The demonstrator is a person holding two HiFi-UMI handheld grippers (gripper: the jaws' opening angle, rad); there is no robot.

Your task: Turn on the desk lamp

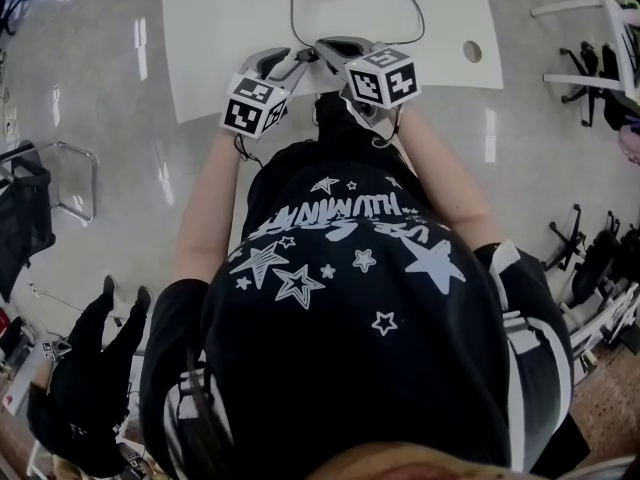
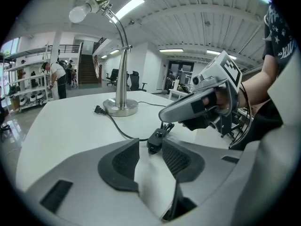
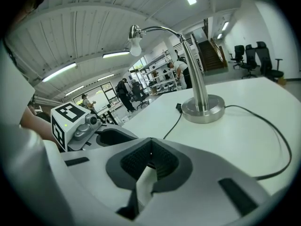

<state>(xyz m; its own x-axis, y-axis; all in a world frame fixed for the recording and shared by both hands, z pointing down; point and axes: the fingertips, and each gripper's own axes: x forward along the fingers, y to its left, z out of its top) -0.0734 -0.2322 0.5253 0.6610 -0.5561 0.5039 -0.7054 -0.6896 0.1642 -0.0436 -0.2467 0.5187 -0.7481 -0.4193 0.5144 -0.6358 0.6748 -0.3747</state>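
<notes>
- Currently upright: desk lamp (image 2: 123,72), standing on the white desk (image 2: 66,126). Its straight metal stem rises plumb from the round lamp base (image 2: 121,108), so the long axis is vertical. Above that the neck arcs over.
- Bulb (image 2: 78,14): at the end of the arc, high above the lamp base. In the left gripper view it points left and slightly downward, off to the side of both grippers.
- Plug (image 2: 98,109): black, lying on the desk just beside the lamp base, on its left in that view.
- Cord (image 2: 117,129): black, running from the plug by the lamp base across the desk toward the person.
- Inline switch (image 2: 156,139): black, oblong, on the cord, well on the person's side of the lamp base. Its long axis follows the cord, pointing away from the left gripper's camera.
- Left gripper (image 2: 150,141): released, jaws apart, with the switch between their tips. The switch sits close against one pad, and a sliver of desk shows beside the other.
- Right gripper (image 3: 151,142): clenched, tips together, nothing seen between the pads. Its closed beak hangs right over the switch, on the near side of the lamp base. Whether it touches cannot be told.
</notes>
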